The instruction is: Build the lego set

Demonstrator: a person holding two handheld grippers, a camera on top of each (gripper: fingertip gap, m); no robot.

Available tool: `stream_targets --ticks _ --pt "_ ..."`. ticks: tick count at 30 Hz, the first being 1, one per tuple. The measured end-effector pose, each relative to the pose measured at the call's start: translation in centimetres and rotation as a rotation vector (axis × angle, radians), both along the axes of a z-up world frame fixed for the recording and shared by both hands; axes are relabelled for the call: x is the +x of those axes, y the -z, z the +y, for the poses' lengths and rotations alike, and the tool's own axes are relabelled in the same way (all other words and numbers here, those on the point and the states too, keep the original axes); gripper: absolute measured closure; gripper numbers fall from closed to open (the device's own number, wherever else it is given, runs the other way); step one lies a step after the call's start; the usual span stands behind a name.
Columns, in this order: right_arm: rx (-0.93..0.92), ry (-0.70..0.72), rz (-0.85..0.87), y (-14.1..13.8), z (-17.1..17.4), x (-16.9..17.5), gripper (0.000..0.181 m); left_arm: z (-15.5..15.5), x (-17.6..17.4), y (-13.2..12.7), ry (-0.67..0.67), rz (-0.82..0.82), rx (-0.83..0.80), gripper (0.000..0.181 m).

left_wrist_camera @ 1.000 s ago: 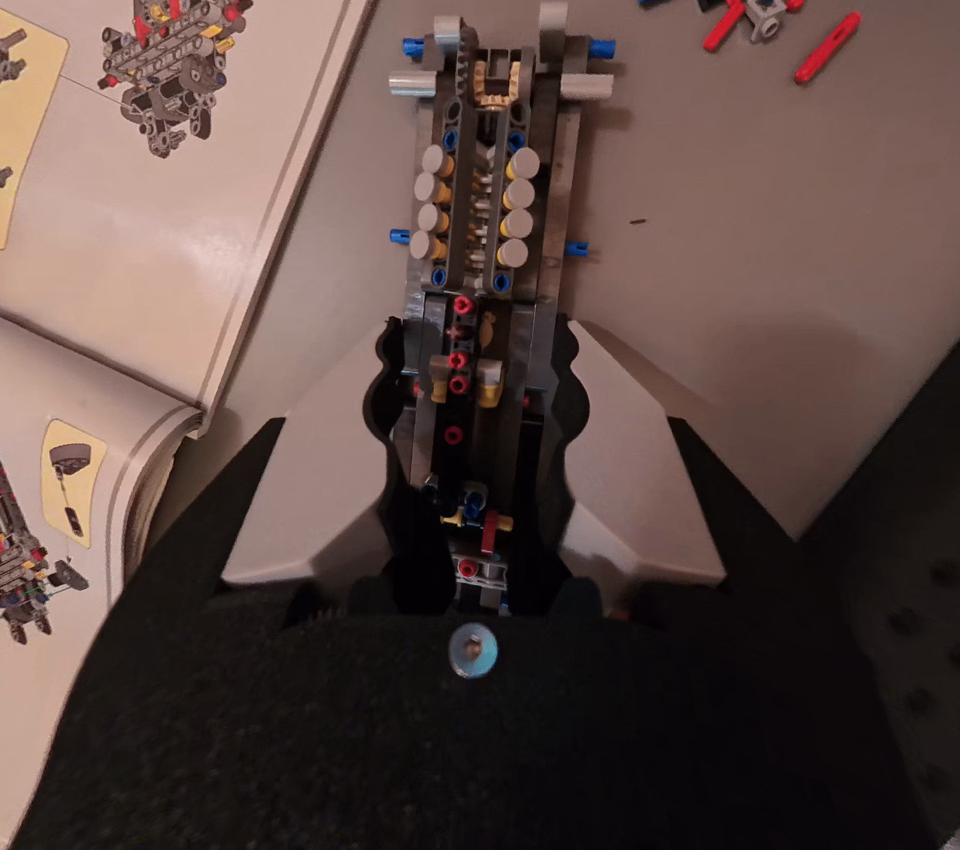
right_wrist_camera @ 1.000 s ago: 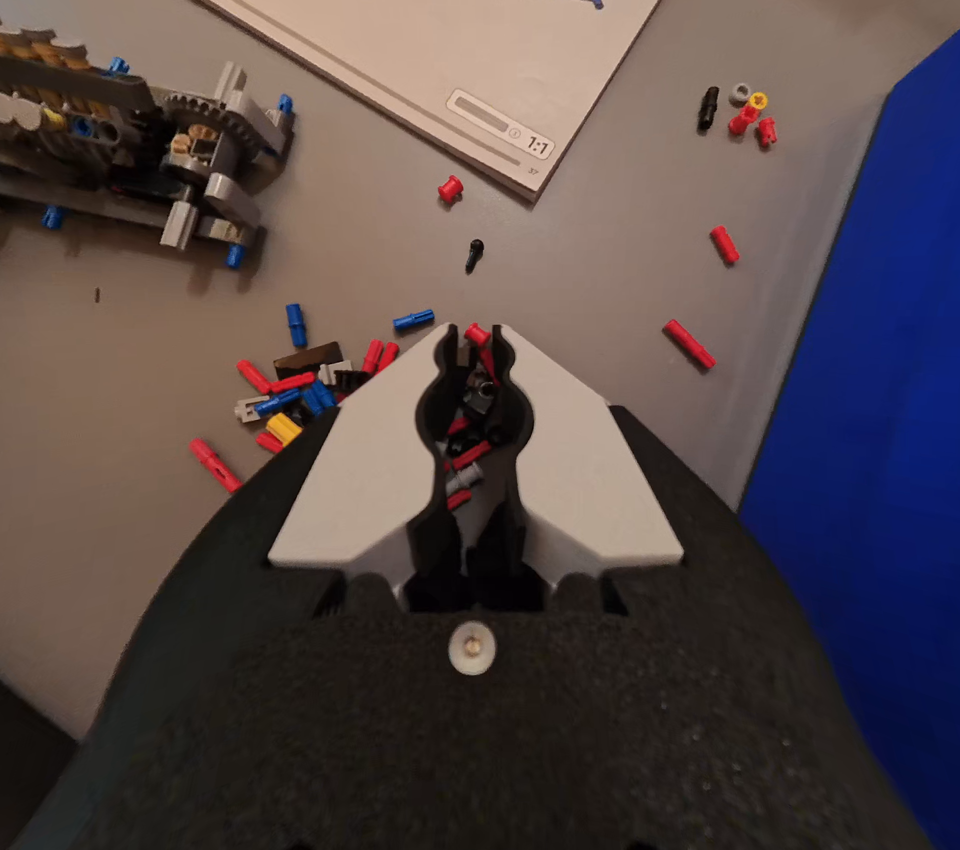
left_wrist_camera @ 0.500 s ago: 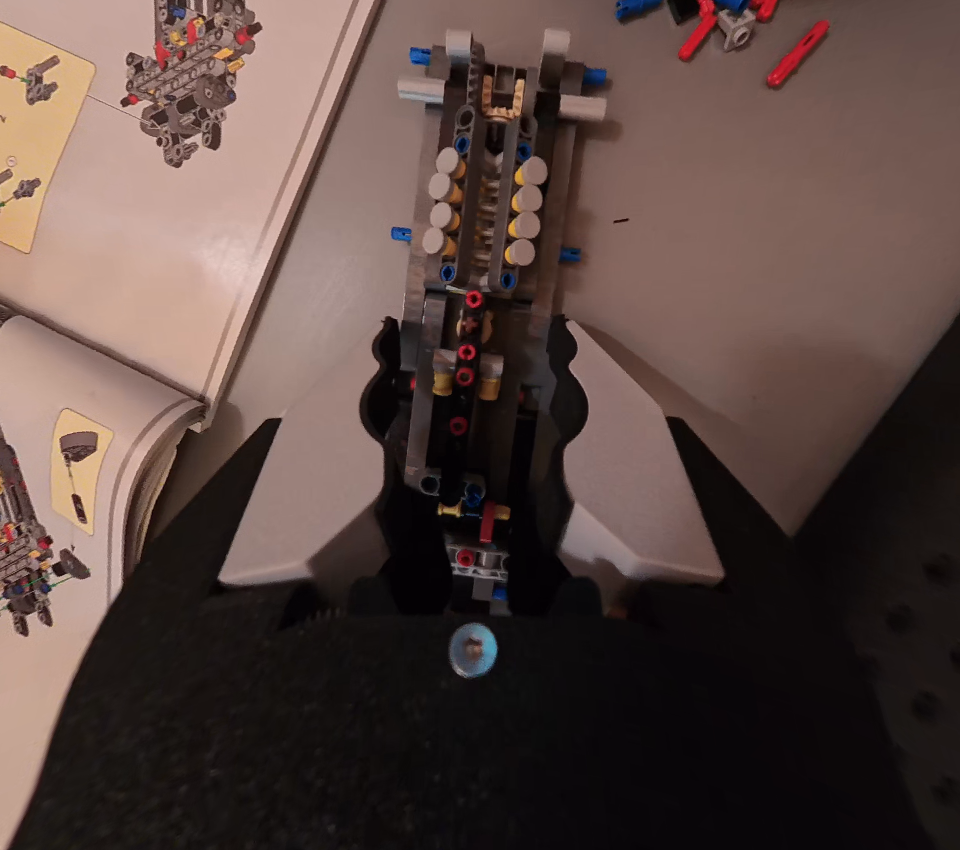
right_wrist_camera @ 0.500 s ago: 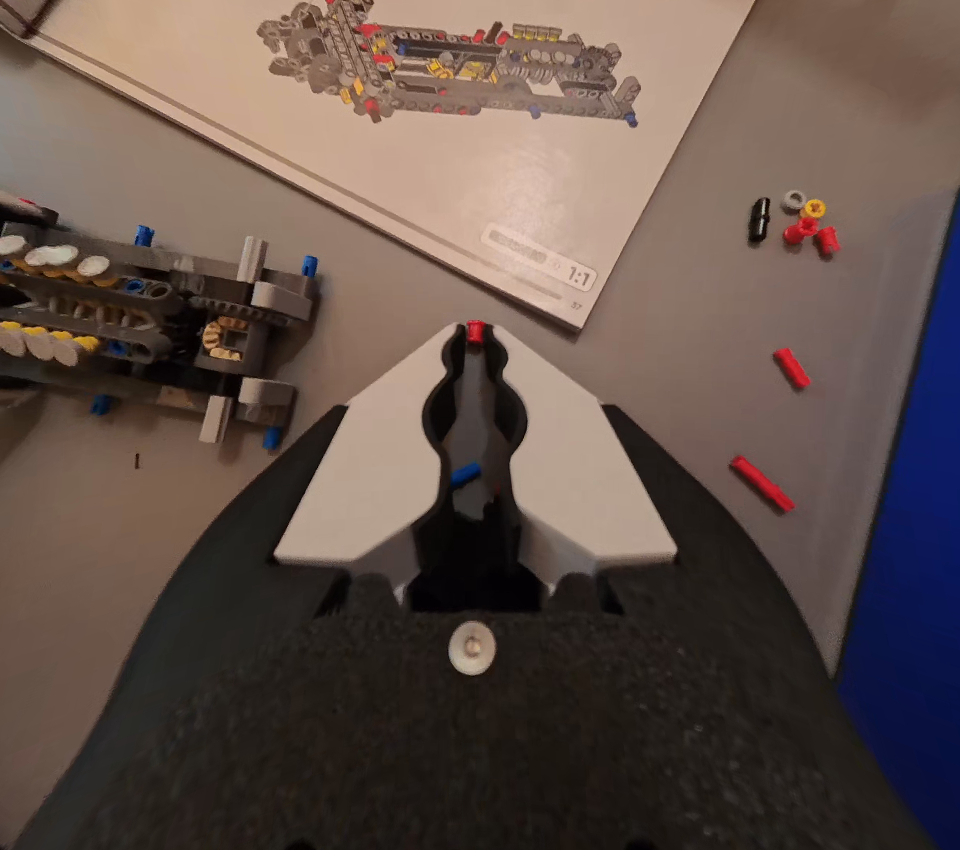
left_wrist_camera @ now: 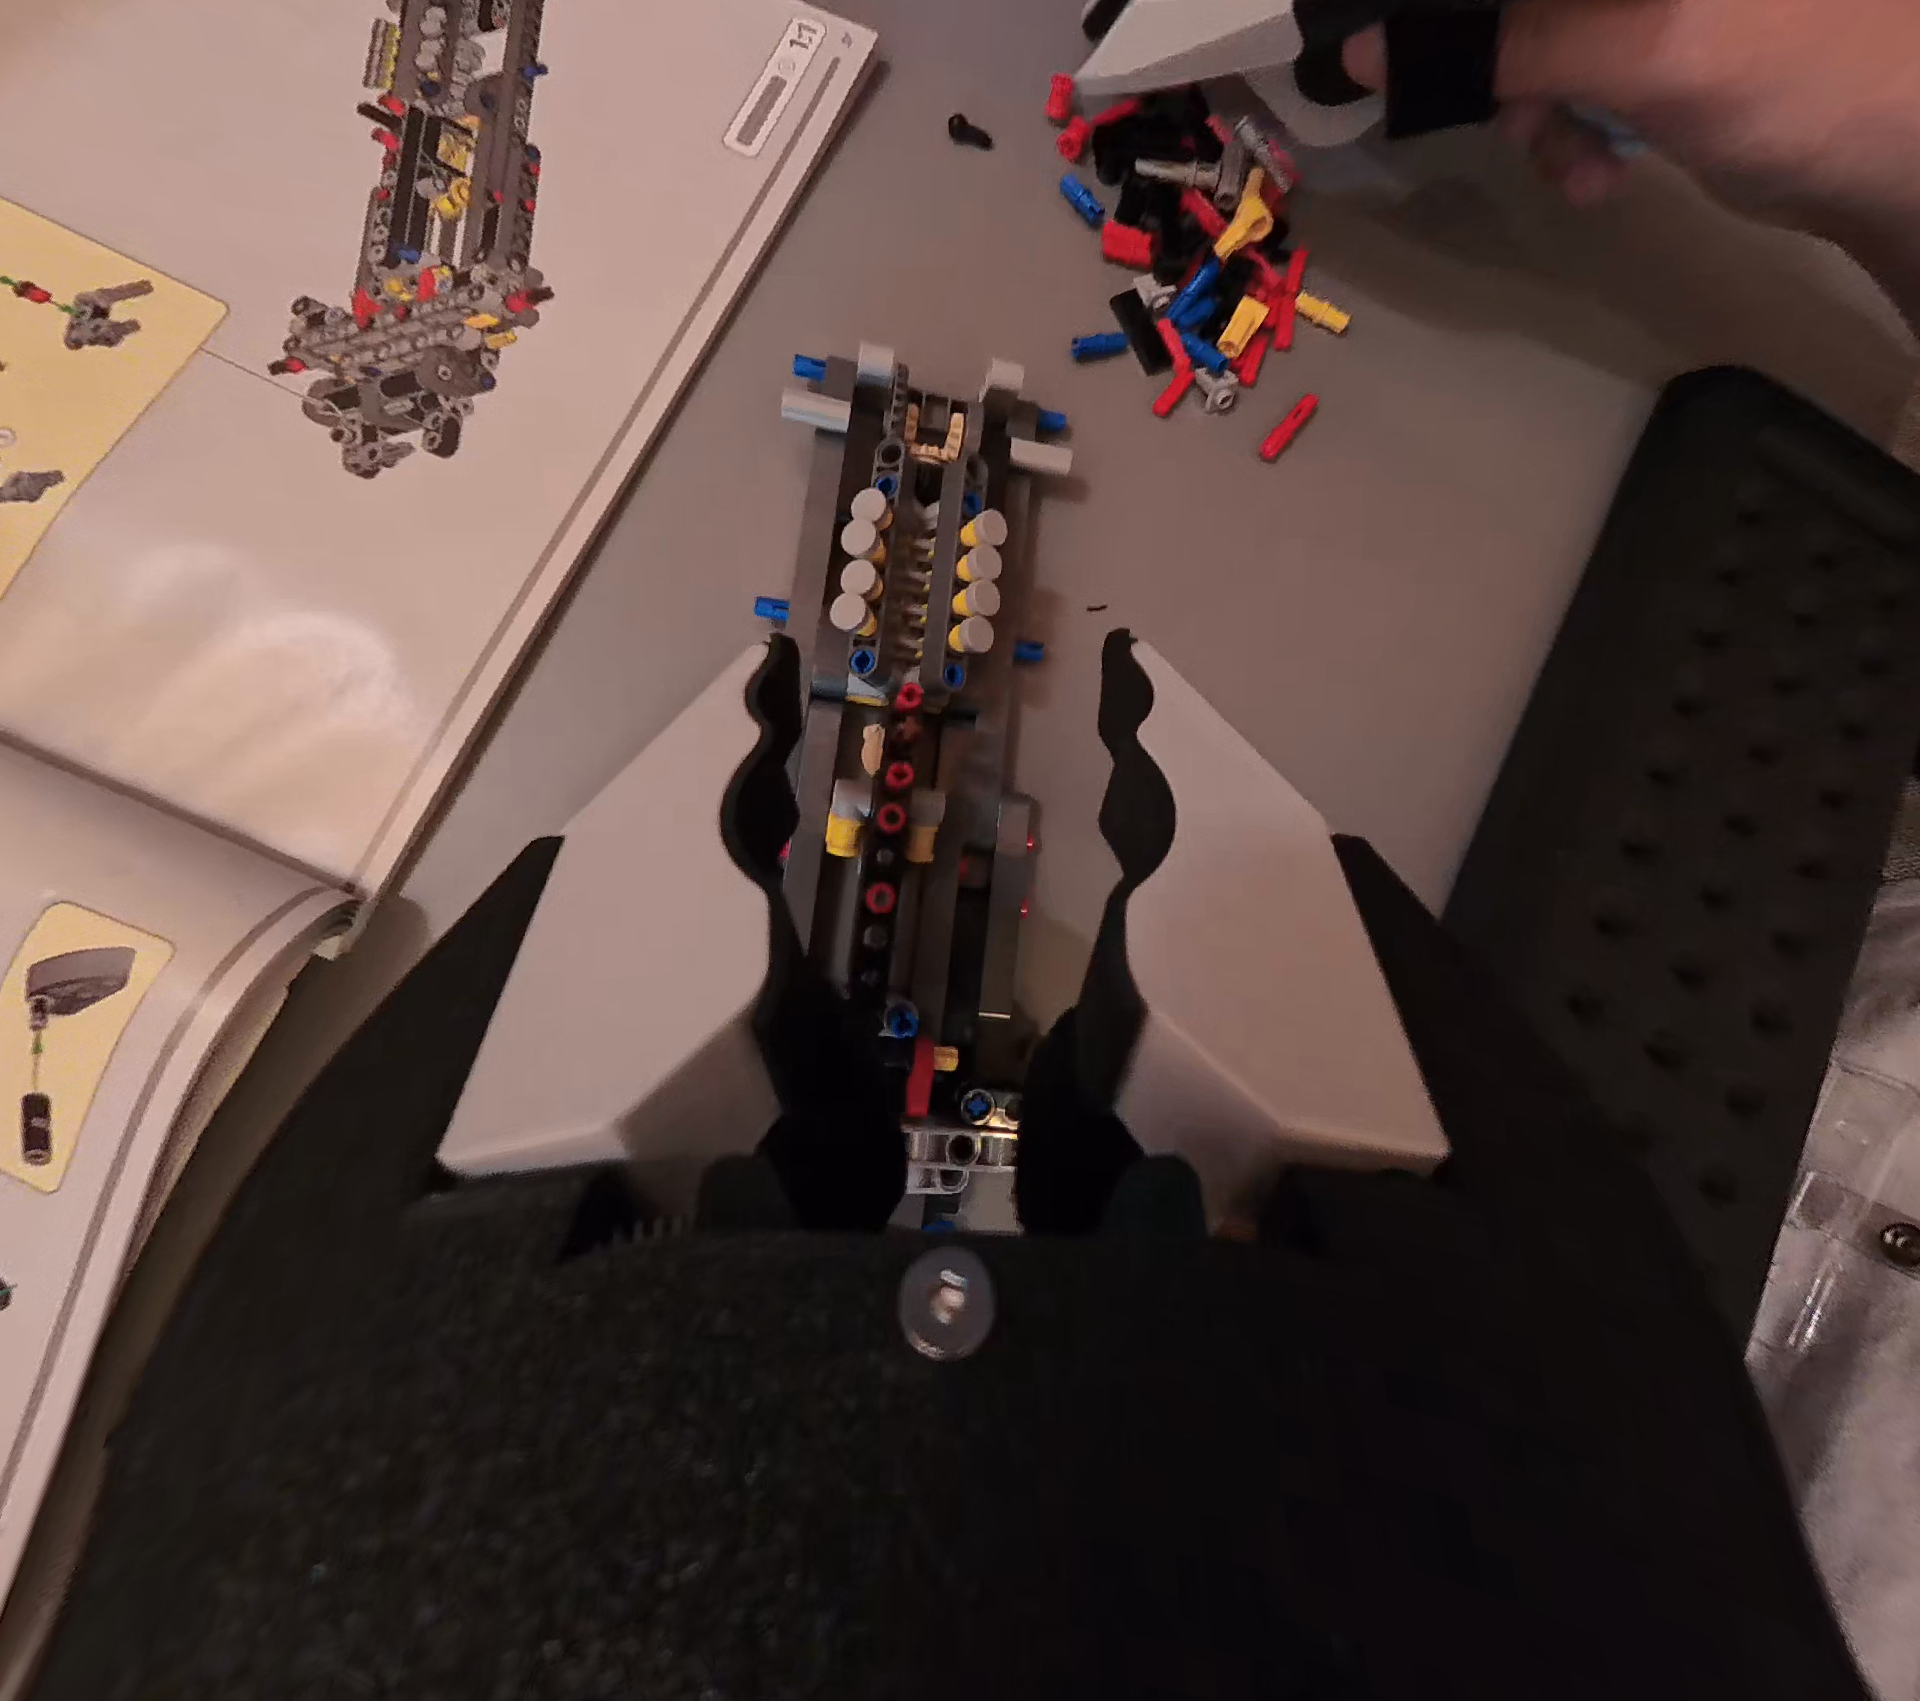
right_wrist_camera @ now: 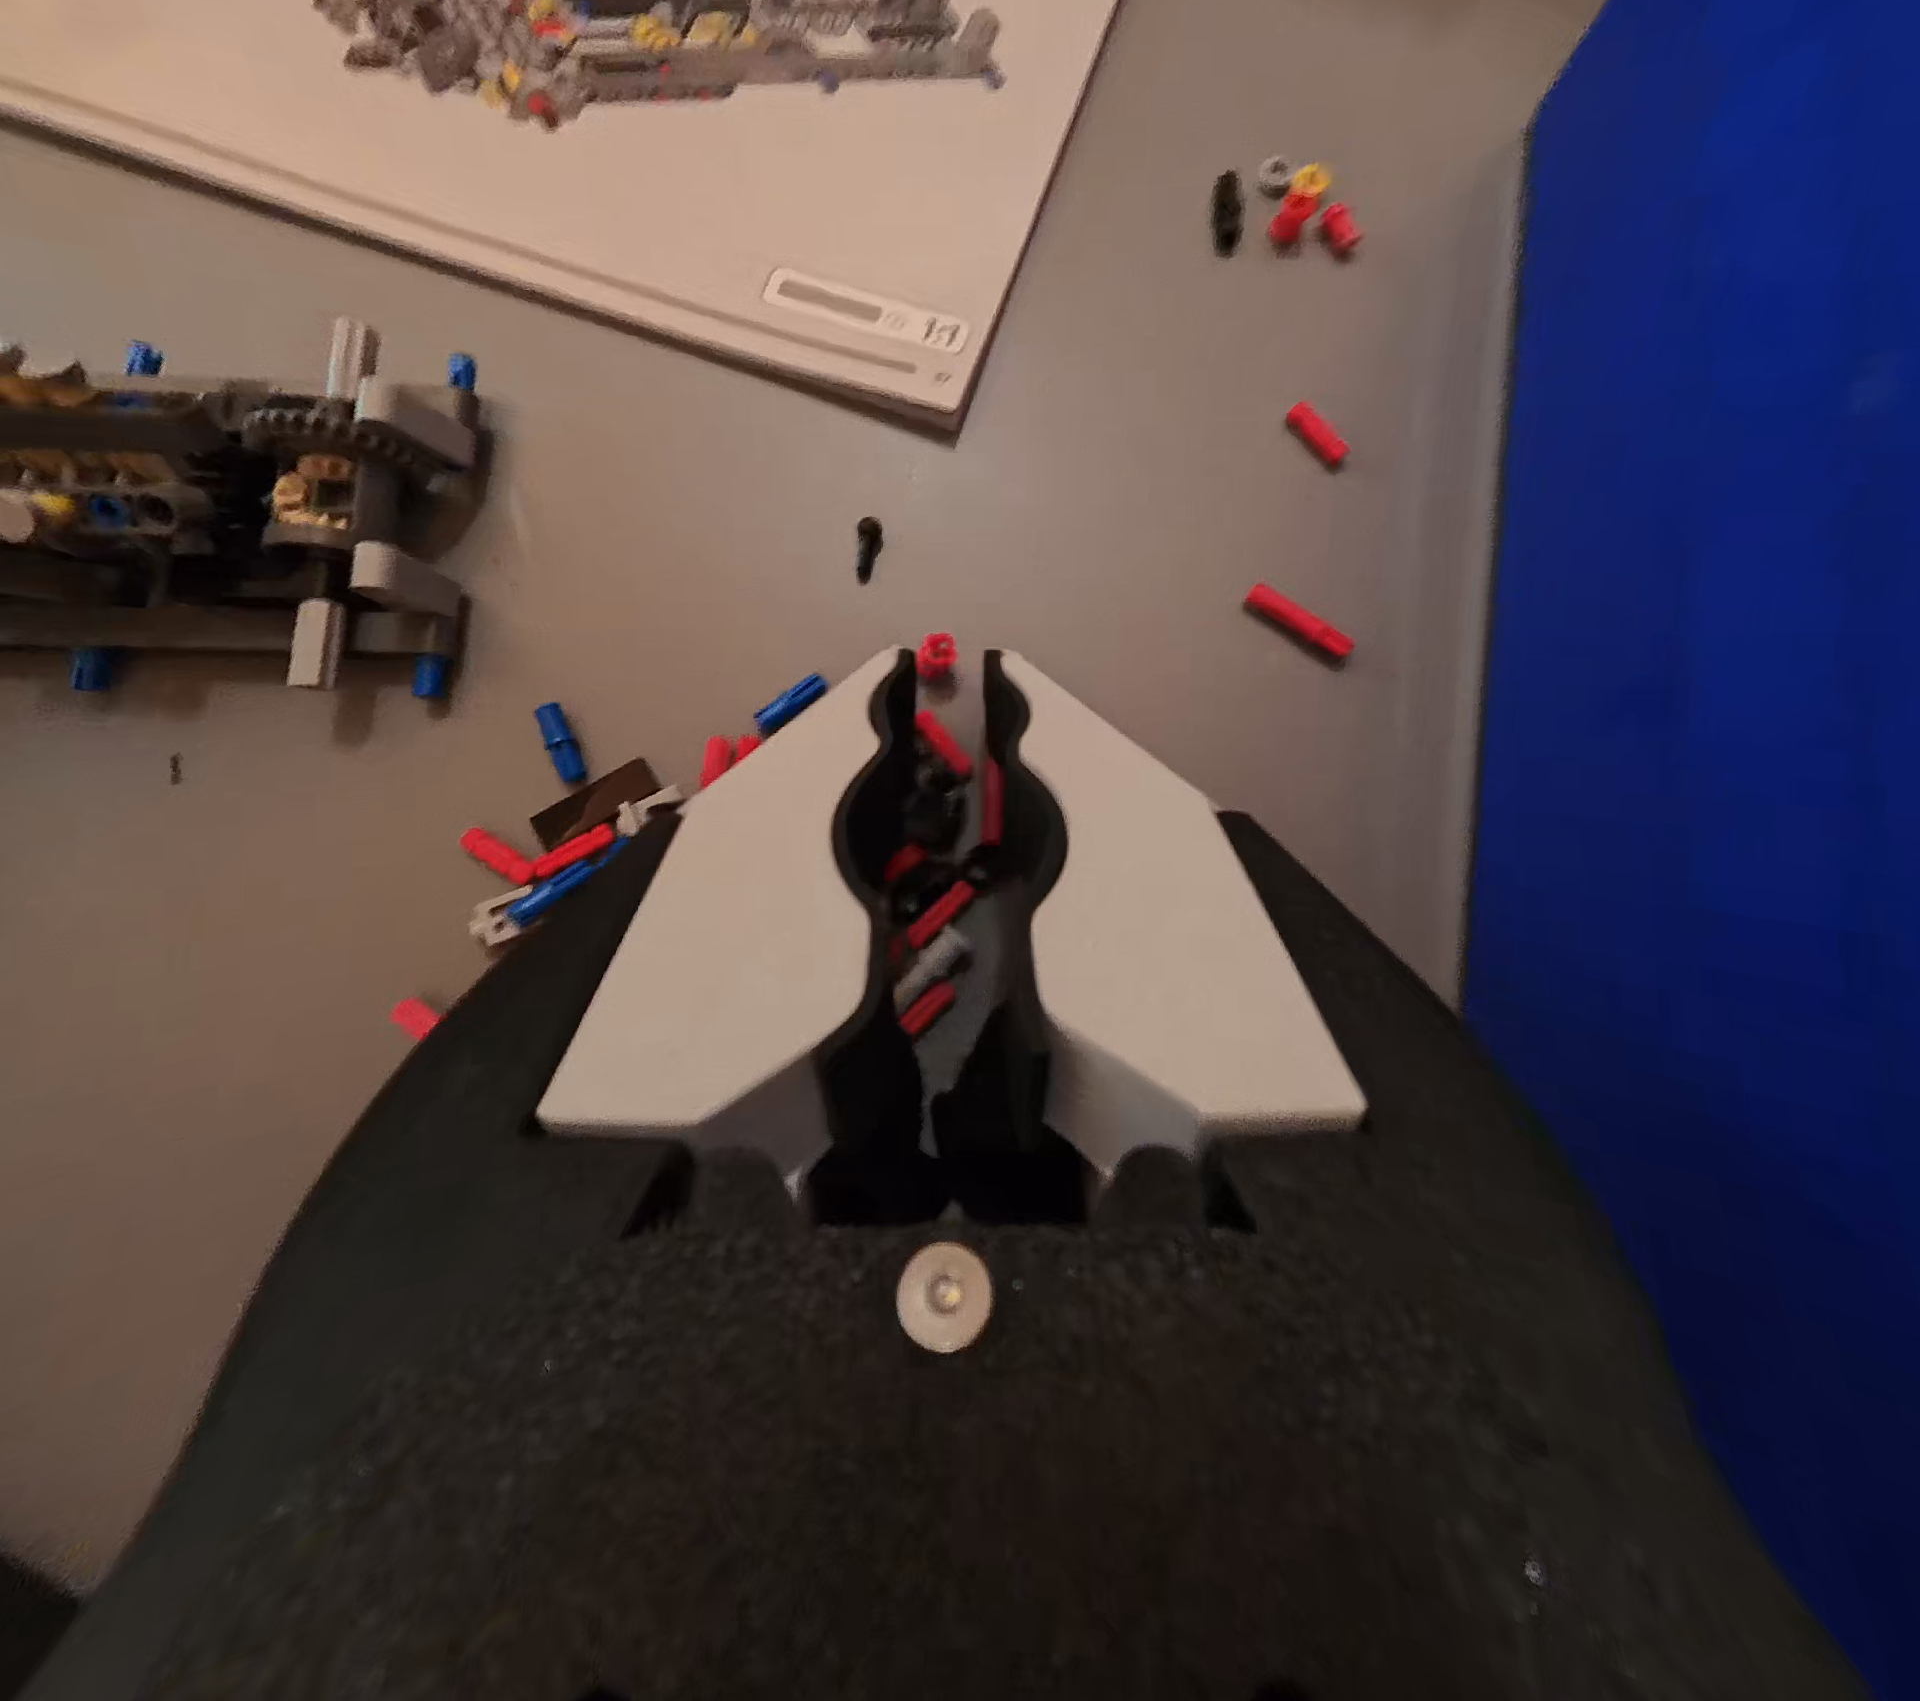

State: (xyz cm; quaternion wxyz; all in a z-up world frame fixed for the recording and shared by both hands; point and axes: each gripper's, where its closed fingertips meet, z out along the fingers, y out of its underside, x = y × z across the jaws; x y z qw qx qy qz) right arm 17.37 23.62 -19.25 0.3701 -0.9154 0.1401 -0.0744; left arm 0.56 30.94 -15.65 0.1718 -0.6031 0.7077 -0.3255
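The left gripper (left_wrist_camera: 940, 664) has spread wide, releasing the long grey model (left_wrist_camera: 914, 716) that lies between its jaws toward twelve o'clock. The right gripper (right_wrist_camera: 948, 664), over the loose pile (left_wrist_camera: 1205, 249), has slackened around a small red peg (right_wrist_camera: 938, 656); blur hides whether it is still pinched. The model's near end is hidden.

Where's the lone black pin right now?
The black pin lies on the table, right wrist view centre, just ahead of the right gripper, below the booklet corner.
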Motion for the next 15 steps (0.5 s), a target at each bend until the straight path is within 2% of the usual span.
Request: stream_targets --ticks 3,6,8,11,15 --pt "0.092 0.098 -0.055 -1.3 -0.1 2.4 0.163 -0.2 0.1 -1.0 0.023 -0.043 -0.021 0.128" --pt "0.129 0.217 -0.054 -1.0 -0.2 4.3 0.149 -0.3 0.5 -2.5 0.053 -0.086 -0.06 0.133" --pt "0.112 0.287 -0.084 -0.7 -0.5 5.4 0.15 0.0 0.9 -3.2 0.07 -0.1 -0.055 0.135" --pt "0.04 0.321 -0.094 0.3 -1.0 6.3 0.151 1.1 1.5 -3.7 0.086 -0.113 -0.015 0.136" --pt "0.054 0.329 -0.069 0.7 -0.5 6.8 0.146 1.3 1.9 -3.8 0.11 -0.114 -0.028 0.136"
